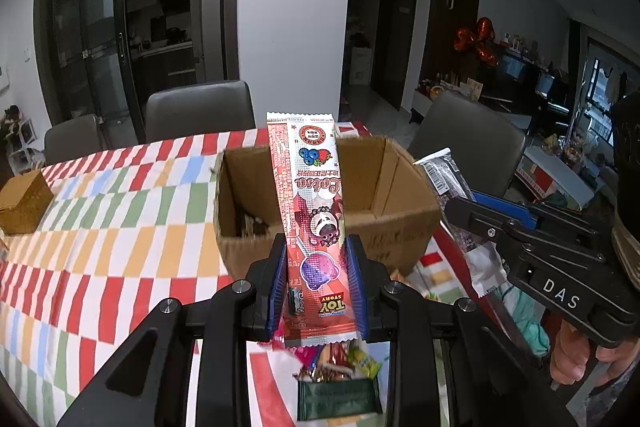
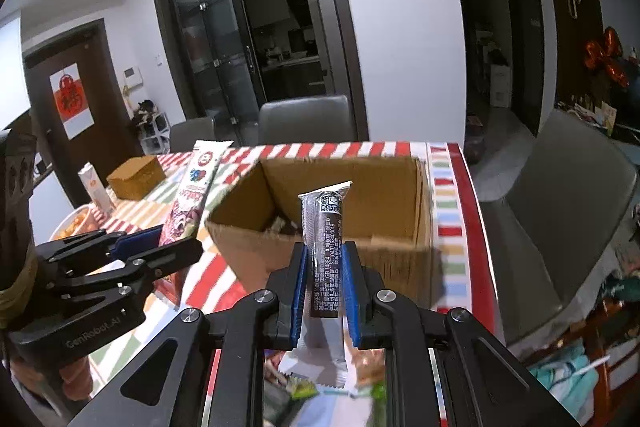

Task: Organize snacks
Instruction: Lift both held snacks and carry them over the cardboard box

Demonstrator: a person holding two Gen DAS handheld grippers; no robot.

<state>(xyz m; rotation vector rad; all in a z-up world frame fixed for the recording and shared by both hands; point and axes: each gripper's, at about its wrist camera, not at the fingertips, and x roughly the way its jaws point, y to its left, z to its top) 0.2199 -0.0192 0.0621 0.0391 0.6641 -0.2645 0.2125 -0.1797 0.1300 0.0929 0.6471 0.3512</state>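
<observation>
Lollipop packet (image 1: 316,227): glossy printed plastic film, crimped ends; dark snack bar wrapper (image 2: 326,251): shiny film, smooth. Cardboard box (image 1: 400,227): matt brown corrugated paperboard, rough torn edges. Table (image 1: 100,227): checked woven cloth cover, matt; fingers (image 1: 358,287): ribbed blue rubbery pads on matt black plastic with bright metal screws.

The red candy wrapper (image 1: 316,227) says "TOY STORY" upside down at its 6 o'clock end. The right gripper (image 1: 460,205) says "DAS". The left gripper (image 2: 160,243) says "GenRobot.AI". The dark snack bar (image 2: 326,255) shows "GB14884".
</observation>
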